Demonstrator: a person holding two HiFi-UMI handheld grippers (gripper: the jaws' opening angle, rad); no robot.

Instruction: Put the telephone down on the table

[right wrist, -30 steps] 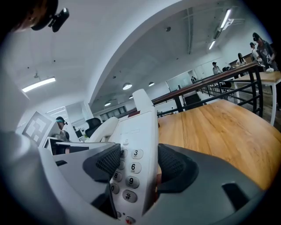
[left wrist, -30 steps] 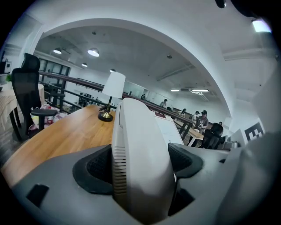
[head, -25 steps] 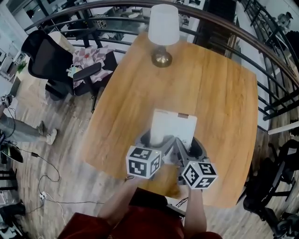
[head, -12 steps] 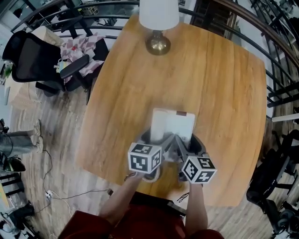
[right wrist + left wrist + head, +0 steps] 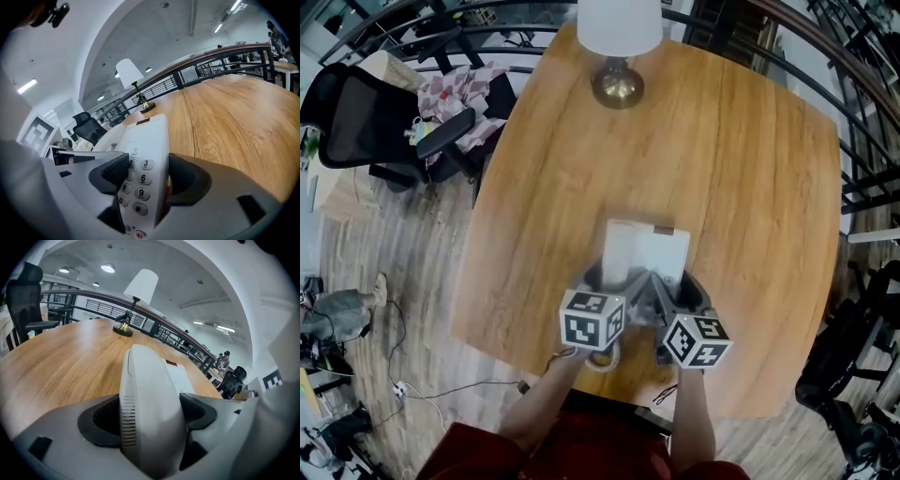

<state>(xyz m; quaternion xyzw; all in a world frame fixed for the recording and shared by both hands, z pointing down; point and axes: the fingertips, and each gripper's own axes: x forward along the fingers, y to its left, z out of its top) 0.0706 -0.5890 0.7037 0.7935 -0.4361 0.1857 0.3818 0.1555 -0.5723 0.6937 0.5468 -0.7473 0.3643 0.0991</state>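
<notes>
Telephone (image 5: 645, 255) | left gripper (image 5: 150, 416) jaws clamped on its left side, right gripper (image 5: 147, 174) jaws clamped on its right side | lower centre of frame, over counter (image 5: 750, 178), contact unclear | risk: releasing one side first could tip it, knocking it askew.

You see a white telephone (image 5: 647, 251) with pale grey keys, a honey-brown woodgrain counter (image 5: 750, 169), and a lamp (image 5: 619, 37) with white shade and brass base.
</notes>
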